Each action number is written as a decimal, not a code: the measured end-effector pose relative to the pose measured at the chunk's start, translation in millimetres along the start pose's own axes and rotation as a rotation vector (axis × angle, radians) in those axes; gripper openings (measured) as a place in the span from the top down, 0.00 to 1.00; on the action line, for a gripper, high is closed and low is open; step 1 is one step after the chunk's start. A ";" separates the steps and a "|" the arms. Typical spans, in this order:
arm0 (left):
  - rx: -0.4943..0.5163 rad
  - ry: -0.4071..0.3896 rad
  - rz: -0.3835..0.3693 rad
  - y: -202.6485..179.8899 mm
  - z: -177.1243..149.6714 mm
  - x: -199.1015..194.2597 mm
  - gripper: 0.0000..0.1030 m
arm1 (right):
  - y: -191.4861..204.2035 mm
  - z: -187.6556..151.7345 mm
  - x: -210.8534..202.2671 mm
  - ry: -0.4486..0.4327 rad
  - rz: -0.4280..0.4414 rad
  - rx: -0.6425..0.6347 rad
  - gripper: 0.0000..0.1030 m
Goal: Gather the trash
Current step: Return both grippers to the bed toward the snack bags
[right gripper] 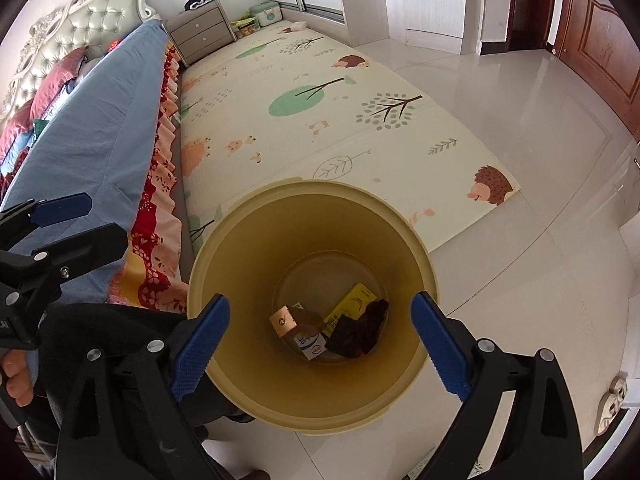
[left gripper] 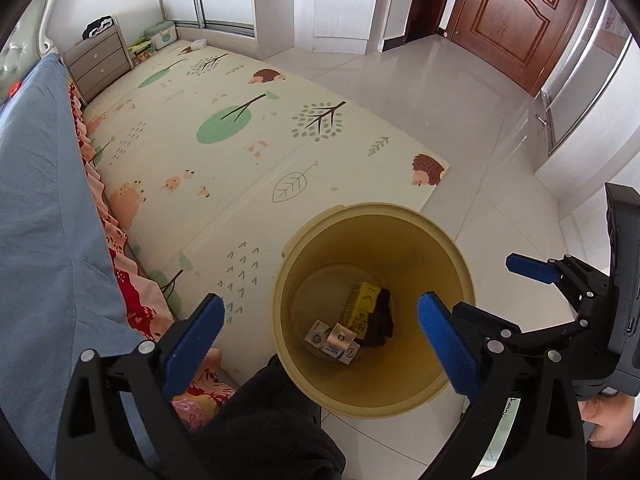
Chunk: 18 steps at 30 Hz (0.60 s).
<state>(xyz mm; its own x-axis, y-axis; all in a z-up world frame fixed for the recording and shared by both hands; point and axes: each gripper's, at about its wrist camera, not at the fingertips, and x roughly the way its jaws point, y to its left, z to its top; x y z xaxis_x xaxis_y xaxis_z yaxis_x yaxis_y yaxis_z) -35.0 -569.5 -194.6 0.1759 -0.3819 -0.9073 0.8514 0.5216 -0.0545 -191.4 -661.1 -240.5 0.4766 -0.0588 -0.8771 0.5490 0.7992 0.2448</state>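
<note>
A tan plastic trash bin (left gripper: 448, 264) stands on the tile floor at the corner of the play mat; it also shows in the right wrist view (right gripper: 256, 248). At its bottom lie a yellow carton (left gripper: 362, 306), a dark crumpled wrapper (left gripper: 380, 320) and small white and tan boxes (left gripper: 334, 340). The same trash shows in the right wrist view: the yellow carton (right gripper: 350, 304), the dark wrapper (right gripper: 358, 332), and the boxes (right gripper: 296, 330). My left gripper (left gripper: 320, 340) is open and empty above the bin. My right gripper (right gripper: 320, 342) is open and empty above the bin.
A patterned play mat (left gripper: 240, 132) covers the floor beyond the bin. A bed with a blue cover (left gripper: 40, 220) runs along the left. A grey nightstand (left gripper: 98, 64) and boxes stand at the far end. A brown door (left gripper: 516, 16) is at the back right.
</note>
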 end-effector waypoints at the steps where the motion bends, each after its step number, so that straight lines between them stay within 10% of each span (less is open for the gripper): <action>1: -0.004 -0.003 -0.007 1.3 0.6 -2.6 0.06 | 2.4 1.0 -2.3 -0.004 0.001 -0.007 0.14; 18: -0.102 -0.209 -0.035 65.1 -6.1 -115.5 0.06 | 95.1 45.2 -61.7 -0.133 0.064 -0.165 0.14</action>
<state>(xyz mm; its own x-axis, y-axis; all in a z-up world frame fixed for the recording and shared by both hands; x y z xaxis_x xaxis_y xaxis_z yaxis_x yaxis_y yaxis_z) -2.9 -486.8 -95.9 0.2544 -0.5452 -0.7988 0.8063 0.5757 -0.1361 -137.6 -608.5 -144.5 0.5994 -0.0742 -0.7970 0.3996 0.8905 0.2177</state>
